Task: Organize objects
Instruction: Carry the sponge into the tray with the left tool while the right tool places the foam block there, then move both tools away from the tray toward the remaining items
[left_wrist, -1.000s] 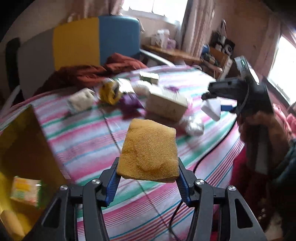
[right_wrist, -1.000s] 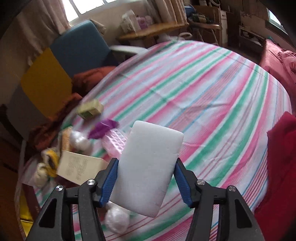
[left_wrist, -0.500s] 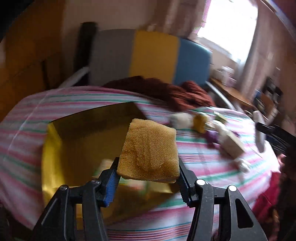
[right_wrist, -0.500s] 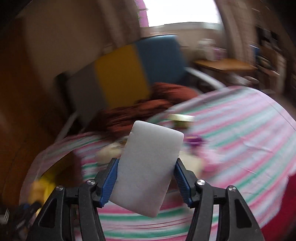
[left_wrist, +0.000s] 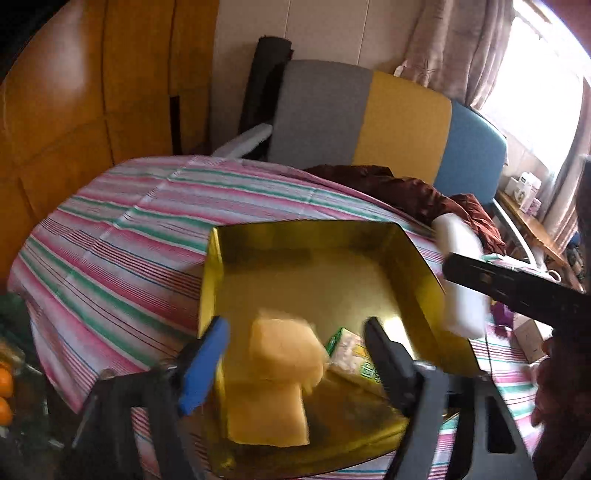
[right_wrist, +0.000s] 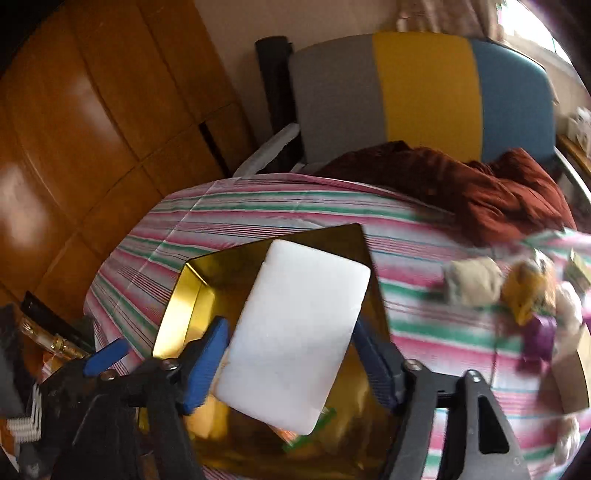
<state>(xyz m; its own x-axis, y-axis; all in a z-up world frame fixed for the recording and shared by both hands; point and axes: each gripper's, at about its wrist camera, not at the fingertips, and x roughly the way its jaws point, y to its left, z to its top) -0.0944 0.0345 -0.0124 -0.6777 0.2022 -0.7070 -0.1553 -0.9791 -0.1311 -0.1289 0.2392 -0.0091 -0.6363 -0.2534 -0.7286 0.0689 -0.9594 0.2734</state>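
Left gripper (left_wrist: 295, 339) jaws have just been opening and now stand wide; yellow sponge (left_wrist: 284, 349) blurred between them, clear of both pads, dropping into the gold box (left_wrist: 214, 280) directly below the tips. Right gripper (right_wrist: 291, 354) jaws have also just been opening — white sponge (right_wrist: 295, 332) between the pads, gap visible on its right side, contact on the left unclear.

Risks:
- white sponge sits over the box's near wall — may clip the rim and land on the striped cloth (right_wrist: 424, 306)
- yellow sponge could bounce off the green packet (left_wrist: 351, 350).
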